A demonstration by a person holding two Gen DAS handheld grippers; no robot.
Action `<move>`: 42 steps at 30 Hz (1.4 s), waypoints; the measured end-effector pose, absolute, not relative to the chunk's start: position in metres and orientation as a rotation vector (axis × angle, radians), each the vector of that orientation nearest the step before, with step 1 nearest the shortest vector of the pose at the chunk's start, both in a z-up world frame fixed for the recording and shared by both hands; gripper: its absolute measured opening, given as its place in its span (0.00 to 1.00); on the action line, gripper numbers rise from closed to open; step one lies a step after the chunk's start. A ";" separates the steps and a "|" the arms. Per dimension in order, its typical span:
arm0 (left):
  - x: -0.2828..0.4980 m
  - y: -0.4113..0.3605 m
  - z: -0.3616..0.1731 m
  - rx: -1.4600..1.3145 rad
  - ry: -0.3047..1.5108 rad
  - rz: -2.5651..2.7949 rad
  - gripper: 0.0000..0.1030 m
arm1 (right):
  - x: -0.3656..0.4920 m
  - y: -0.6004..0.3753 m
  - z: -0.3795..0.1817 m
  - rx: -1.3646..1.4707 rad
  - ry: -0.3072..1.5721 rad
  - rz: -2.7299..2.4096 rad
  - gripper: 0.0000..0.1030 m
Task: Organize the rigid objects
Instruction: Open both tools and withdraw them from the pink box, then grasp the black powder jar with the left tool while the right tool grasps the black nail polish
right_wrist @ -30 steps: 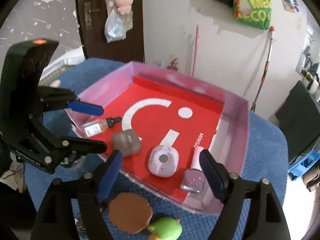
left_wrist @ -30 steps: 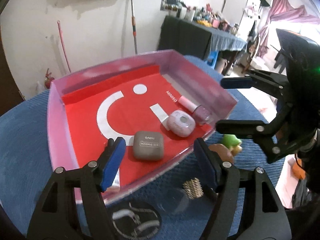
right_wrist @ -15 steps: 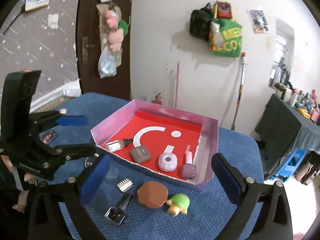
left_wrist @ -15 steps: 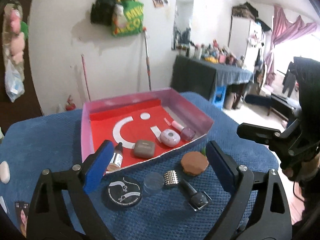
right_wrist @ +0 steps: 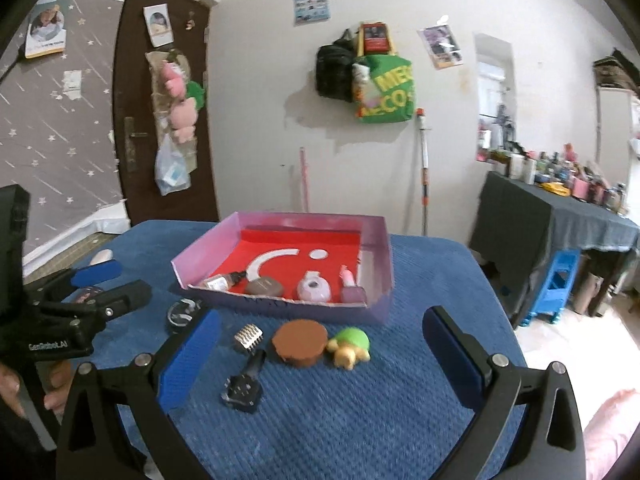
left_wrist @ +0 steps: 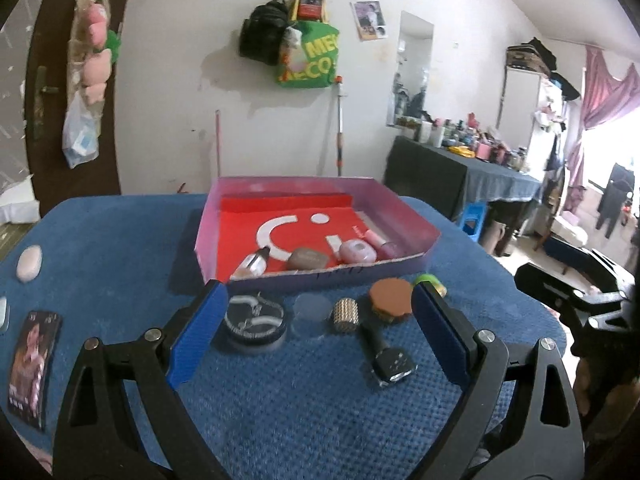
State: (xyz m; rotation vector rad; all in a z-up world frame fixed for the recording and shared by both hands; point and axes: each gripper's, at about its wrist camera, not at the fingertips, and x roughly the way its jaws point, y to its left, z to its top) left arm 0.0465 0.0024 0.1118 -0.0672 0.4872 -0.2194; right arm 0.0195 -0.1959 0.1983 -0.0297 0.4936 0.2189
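Note:
A pink box with a red floor sits on the blue cloth. Inside lie a dropper bottle, a brown case, a pink round case and a pink polish bottle. In front of it lie a black round tin, a clear lid, a studded cylinder, a brown compact, a black bottle and a green turtle. My left gripper and right gripper are open, empty, held back from them.
A photo card and a white oval case lie at the left of the blue table. A dark cluttered table and a blue stool stand on the right. Bags hang on the back wall.
Both grippers have pulled back and up from the box, so the whole box and the loose items in front of it now show. Both stay open.

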 end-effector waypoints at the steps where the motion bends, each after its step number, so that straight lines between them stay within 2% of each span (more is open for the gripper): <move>1: 0.044 0.002 0.107 -0.071 0.489 -0.210 0.91 | 0.015 -0.195 0.194 -0.029 0.490 0.210 1.00; 11: 0.030 0.002 0.056 -0.062 0.565 -0.135 0.91 | 0.005 -0.191 0.136 0.054 0.566 0.168 1.00; 17: 0.031 0.008 0.041 -0.092 0.621 -0.127 0.91 | 0.003 -0.186 0.123 0.039 0.575 0.160 1.00; 42: 0.053 0.024 0.040 -0.102 0.675 -0.109 0.91 | 0.024 -0.169 0.108 0.053 0.650 0.197 1.00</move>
